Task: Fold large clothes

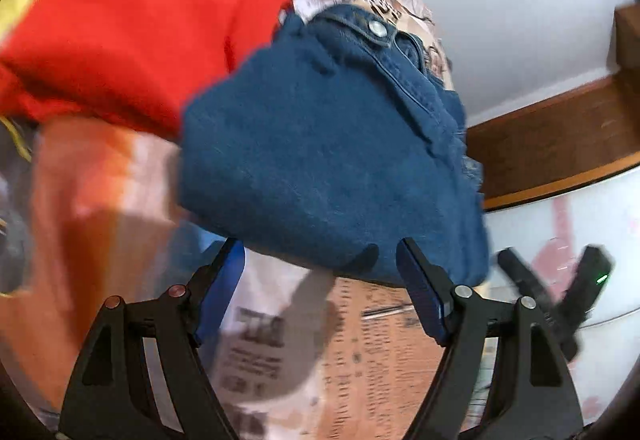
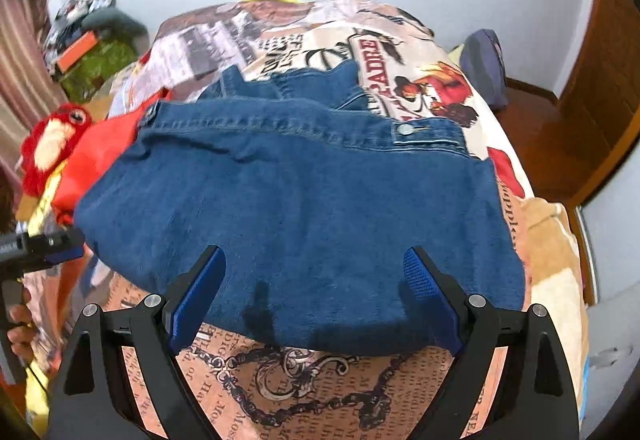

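A blue denim garment (image 2: pixel 304 200) lies folded into a compact block on the printed bedspread (image 2: pixel 300 380), its waistband and metal buttons facing the far side. It also shows in the left wrist view (image 1: pixel 320 160). My right gripper (image 2: pixel 314 276) is open and empty, its fingers just above the garment's near edge. My left gripper (image 1: pixel 320 264) is open and empty, close to the garment's near left corner. The right gripper's black fingers (image 1: pixel 560 280) show at the right of the left wrist view. The left gripper shows at the left edge of the right wrist view (image 2: pixel 60 248).
A red cloth (image 1: pixel 132 28) lies left of the denim, overlapping its edge. A red plush toy (image 2: pixel 52 140) sits at the bed's left side. A wooden frame (image 1: pixel 560 136) runs along the right. A beige towel (image 2: pixel 552 248) lies at the right edge. Clutter (image 2: pixel 88 44) sits far left.
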A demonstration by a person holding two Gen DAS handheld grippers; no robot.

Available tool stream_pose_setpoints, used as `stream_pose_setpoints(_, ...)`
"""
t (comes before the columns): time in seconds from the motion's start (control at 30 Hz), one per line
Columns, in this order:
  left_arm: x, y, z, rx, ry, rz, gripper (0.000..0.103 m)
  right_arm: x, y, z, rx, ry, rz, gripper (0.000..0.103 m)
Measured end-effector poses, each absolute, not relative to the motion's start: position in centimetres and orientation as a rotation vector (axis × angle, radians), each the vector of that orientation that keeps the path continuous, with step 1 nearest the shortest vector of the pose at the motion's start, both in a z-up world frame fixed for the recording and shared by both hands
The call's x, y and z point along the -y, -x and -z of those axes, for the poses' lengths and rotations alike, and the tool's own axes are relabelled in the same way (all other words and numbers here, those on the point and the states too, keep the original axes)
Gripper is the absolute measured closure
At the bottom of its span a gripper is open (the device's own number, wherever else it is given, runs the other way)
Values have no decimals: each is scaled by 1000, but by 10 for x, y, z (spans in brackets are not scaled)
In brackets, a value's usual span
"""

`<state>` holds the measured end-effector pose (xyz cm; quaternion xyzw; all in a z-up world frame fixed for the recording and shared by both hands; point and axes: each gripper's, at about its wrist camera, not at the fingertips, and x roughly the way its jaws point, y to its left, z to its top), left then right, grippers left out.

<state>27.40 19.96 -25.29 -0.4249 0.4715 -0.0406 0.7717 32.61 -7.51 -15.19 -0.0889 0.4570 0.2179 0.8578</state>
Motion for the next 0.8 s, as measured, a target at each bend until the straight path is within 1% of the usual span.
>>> stream_pose_setpoints(0.2, -205, -289, 281, -983, 1141, 135, 26, 72, -327, 163, -990, 212, -466, 14)
stream_pose_setpoints(0.43, -208, -308, 284, -908, 1250, 39, 26, 77, -332, 165, -1018, 170, -444, 14)
stream_pose_setpoints(0.5, -205, -319, 280, -920, 1221, -10, 31, 78, -334, 166, -1027, 163, -438, 14)
stream_pose_setpoints(0.57, -198, -329, 271, -939, 1138, -93, 47, 77, -333, 166, -1032, 162, -434, 14)
stream_pose_setpoints(0.7, -182, -331, 246, -903, 997, -242, 60, 75, -331, 162, -1028, 174, -436, 14)
stream_pose_setpoints(0.77, -176, -330, 231, -875, 935, -272, 68, 76, -332, 158, -1022, 180, -435, 14)
stream_pose_setpoints(0.8, -173, -330, 221, -856, 912, -275, 69, 76, -332, 155, -1017, 182, -434, 14)
